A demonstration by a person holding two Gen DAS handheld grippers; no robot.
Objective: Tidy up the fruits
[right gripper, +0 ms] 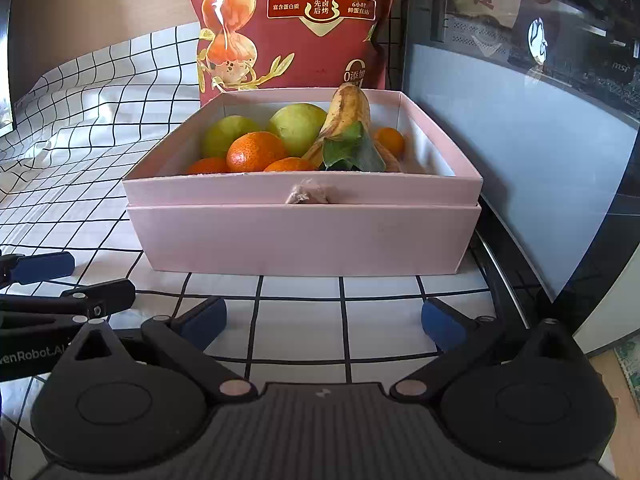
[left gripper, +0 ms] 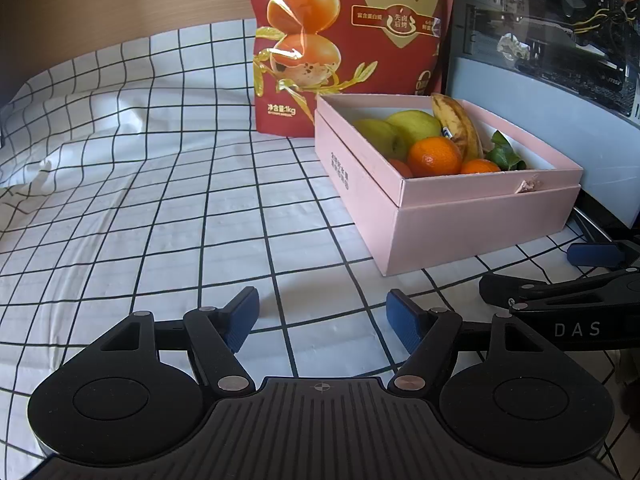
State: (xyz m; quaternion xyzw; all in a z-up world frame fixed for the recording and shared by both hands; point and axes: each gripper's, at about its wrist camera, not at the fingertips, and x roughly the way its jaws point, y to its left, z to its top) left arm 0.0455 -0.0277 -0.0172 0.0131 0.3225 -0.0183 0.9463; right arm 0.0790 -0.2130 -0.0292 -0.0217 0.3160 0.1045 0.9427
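The left gripper [left gripper: 322, 316] hovered low over the checked tablecloth [left gripper: 160, 200], its blue-padded fingers [left gripper: 244, 312] spread wide with nothing between them. The right gripper [right gripper: 324, 322] was likewise released, jaws apart and empty, facing the near wall of the pink box [right gripper: 304, 236], which stood just ahead of it on the cloth. All the fruit lay inside that box: two green apples [right gripper: 298, 126] sat toward the back, a speckled banana [right gripper: 346, 114] leaned against the far wall beside them, and several oranges [right gripper: 254, 152] were bunched at the front, touching one another. A green leaf [right gripper: 352, 150] lay over the lower part of the banana, and one smaller orange [right gripper: 390, 140] sat to its right near the back corner; something pale lay beneath the leaf, possibly a second banana, though the box wall hid too much to be sure. A scuffed, torn patch [right gripper: 308, 194] marked the front rim of the box. Behind the box a tall red snack bag [right gripper: 296, 24] stood upright, and to the right a glass-sided computer case [right gripper: 520, 100] stood close beside the box. From the left wrist view, the right gripper's fingers [left gripper: 596, 254] showed at the edge, near the box's corner.
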